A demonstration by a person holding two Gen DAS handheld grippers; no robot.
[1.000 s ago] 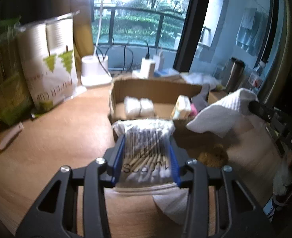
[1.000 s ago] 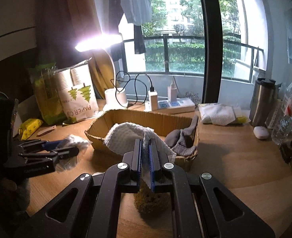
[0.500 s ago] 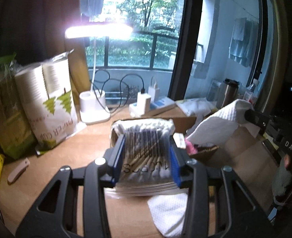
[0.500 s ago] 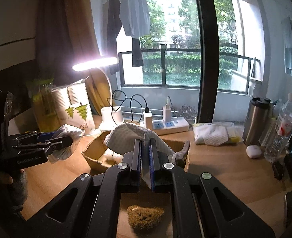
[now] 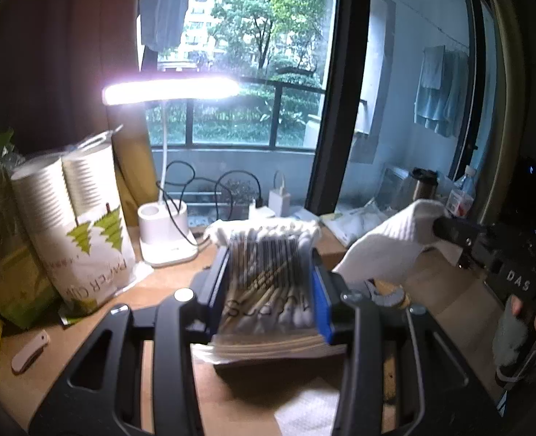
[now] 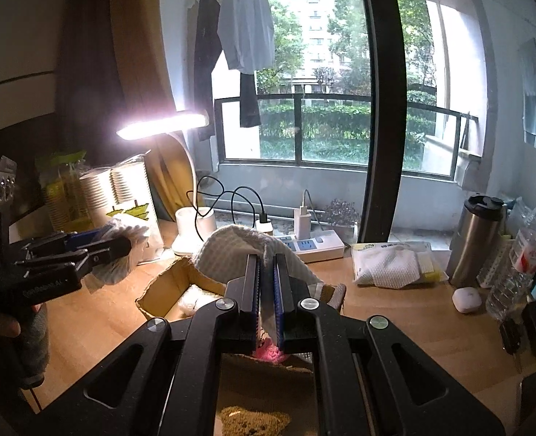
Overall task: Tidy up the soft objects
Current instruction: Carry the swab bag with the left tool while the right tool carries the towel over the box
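My left gripper (image 5: 268,272) is shut on a clear bag of cotton swabs (image 5: 268,283) and holds it up above the wooden desk; it also shows at the left of the right wrist view (image 6: 122,245). My right gripper (image 6: 266,265) is shut on a white waffle cloth (image 6: 239,250), held above the cardboard box (image 6: 166,287); the cloth also shows in the left wrist view (image 5: 391,247). A pink soft item (image 6: 271,354) lies in the box below. A brown sponge-like piece (image 6: 253,421) lies on the desk under my right gripper.
A lit desk lamp (image 5: 166,232) and a paper-cup pack (image 5: 82,236) stand at the back left. A power strip (image 6: 311,245), folded white cloths (image 6: 391,265), a steel flask (image 6: 479,243) and bottles (image 6: 526,258) stand along the window side.
Both grippers have risen with their loads. The box has dropped low in both views, and more of the window shows.
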